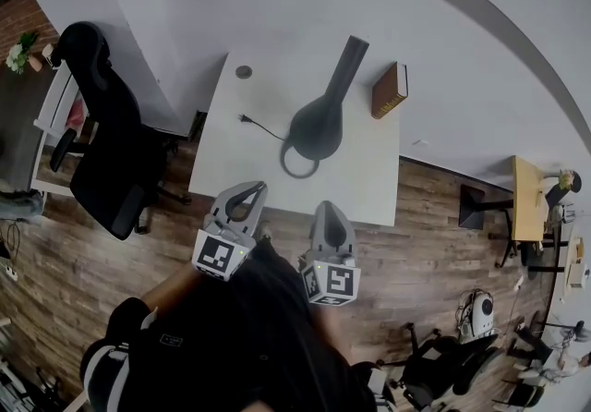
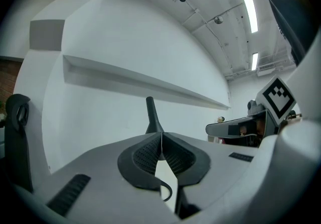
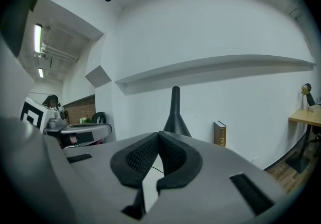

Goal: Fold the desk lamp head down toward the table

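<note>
Head view showed the left gripper and the right gripper side by side at lower centre of the frame, by the near edge of the white table. The desk lamp, dark grey, stood near the middle of the table, well apart from both grippers. Its tapered neck ran toward the upper right of the frame, and a ring lay at the lower left of its body. A power cord ran from the lamp toward the left side of the table. A brown book stood just right of the lamp neck, and a black office chair stood left of the table. Left gripper view showed the jaws closed: the textured pads met at their tips with nothing between them, and the lamp neck rose upright beyond them at frame centre. Right gripper view showed the same condition: the pads were pressed together and empty, with the lamp upright behind them and the book to its right.
</note>
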